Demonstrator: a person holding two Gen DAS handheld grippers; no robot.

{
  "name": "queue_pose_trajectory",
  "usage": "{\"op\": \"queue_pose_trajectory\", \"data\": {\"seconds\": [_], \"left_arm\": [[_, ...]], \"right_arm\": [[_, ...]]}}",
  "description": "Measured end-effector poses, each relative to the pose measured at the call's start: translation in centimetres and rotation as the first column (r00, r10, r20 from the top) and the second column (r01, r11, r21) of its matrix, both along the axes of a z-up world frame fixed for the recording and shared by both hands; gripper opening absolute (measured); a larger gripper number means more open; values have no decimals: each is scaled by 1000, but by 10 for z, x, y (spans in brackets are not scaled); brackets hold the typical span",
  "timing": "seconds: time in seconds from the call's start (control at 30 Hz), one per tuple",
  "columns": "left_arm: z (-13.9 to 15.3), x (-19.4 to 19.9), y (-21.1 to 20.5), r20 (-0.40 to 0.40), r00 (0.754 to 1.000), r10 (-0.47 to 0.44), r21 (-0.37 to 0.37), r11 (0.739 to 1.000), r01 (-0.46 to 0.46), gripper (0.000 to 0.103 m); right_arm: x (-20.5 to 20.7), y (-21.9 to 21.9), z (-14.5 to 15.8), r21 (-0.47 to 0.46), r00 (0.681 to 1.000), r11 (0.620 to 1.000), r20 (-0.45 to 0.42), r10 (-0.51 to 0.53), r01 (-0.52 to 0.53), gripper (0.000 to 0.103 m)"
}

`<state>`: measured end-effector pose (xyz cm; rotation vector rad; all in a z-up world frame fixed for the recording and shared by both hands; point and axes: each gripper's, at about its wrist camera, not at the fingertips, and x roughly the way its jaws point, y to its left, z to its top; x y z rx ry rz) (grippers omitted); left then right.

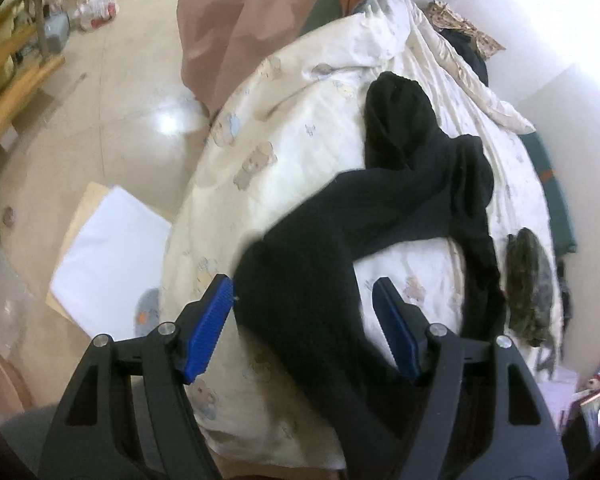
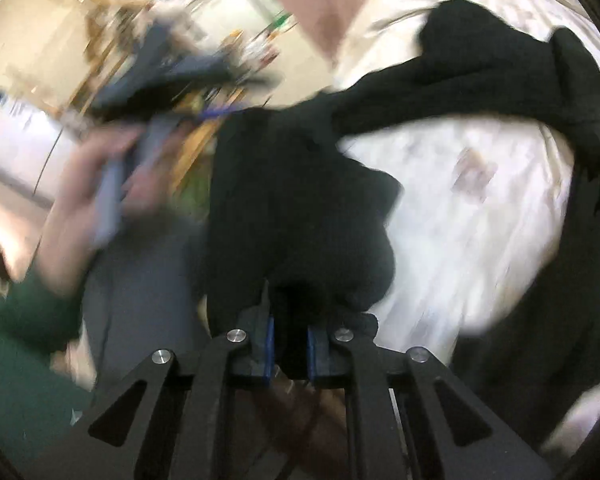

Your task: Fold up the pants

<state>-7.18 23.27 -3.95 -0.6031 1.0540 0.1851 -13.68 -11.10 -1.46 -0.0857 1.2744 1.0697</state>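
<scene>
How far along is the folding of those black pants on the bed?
Barely begun. The black knit pants lie crumpled on the cream printed quilt, no neat fold visible. The right gripper is shut on the fabric; the left gripper is open. All folding remains.

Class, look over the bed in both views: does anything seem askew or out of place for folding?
Yes. The black pants lie twisted and bunched across the cream quilt, legs splayed apart instead of flat. The right tool is clamped on a bunched end; the left tool stands open.
</scene>
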Motion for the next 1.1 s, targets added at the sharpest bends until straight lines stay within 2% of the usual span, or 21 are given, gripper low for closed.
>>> {"op": "queue_pose_trajectory", "data": {"seconds": [0.03,0.1,0.13,0.17,0.27,0.3,0.33,0.4,0.47,0.6,0.7,0.73,0.8,0.9,0.97,1.1], "left_arm": [[2,2,-2,1,1000,0,17,1000,0,70],[3,4,-4,3,1000,5,20,1000,-5,70],[2,5,-4,3,1000,8,12,1000,-8,70],[1,6,-5,0,1000,8,5,1000,-8,70],[-3,9,-9,-20,1000,-1,9,1000,2,70],[-4,9,-11,-25,1000,-6,11,1000,6,70],[-6,11,-13,-33,999,-16,15,1000,17,70],[-9,13,-17,-46,998,-31,19,999,32,70],[-11,12,-18,-58,998,-38,14,999,39,70],[-15,14,-18,-69,997,-27,-8,1000,27,70],[-14,16,-21,-69,997,-28,9,1000,29,70],[-14,16,-23,-70,997,-33,12,999,34,70],[-15,18,-27,-72,997,-40,22,999,42,70],[-16,18,-29,-77,996,-46,43,998,49,70],[-16,18,-28,-79,996,-45,52,997,49,70],[-19,18,-25,-85,996,-28,48,998,32,70]], "right_arm": [[-14,-2,-2,-22,999,999,-20,25,-25,12],[-35,-6,-24,-74,986,994,-155,67,-79,15],[-45,-8,-39,-114,975,987,-204,90,-115,21],[-54,-10,-55,-177,970,973,-216,107,-146,22],[-60,-23,-89,-301,966,943,-250,65,-142,46],[-56,-28,-94,-320,962,938,-271,44,-133,66],[-50,-36,-98,-347,959,930,-281,20,-121,75],[-39,-45,-90,-359,967,926,-256,19,-113,75],[-24,-55,-70,-346,976,933,-214,25,-100,75],[9,-59,-7,-206,994,977,-101,32,-53,75],[46,-49,31,-94,998,994,24,-50,53,75],[62,-48,36,-46,995,995,25,-93,94,75],[91,-38,38,62,985,983,-33,-169,171,75],[134,-20,30,136,947,939,-108,-303,315,75],[158,-2,13,78,916,915,-102,-388,396,75],[203,20,-40,-17,864,873,-134,-485,487,75]]}}
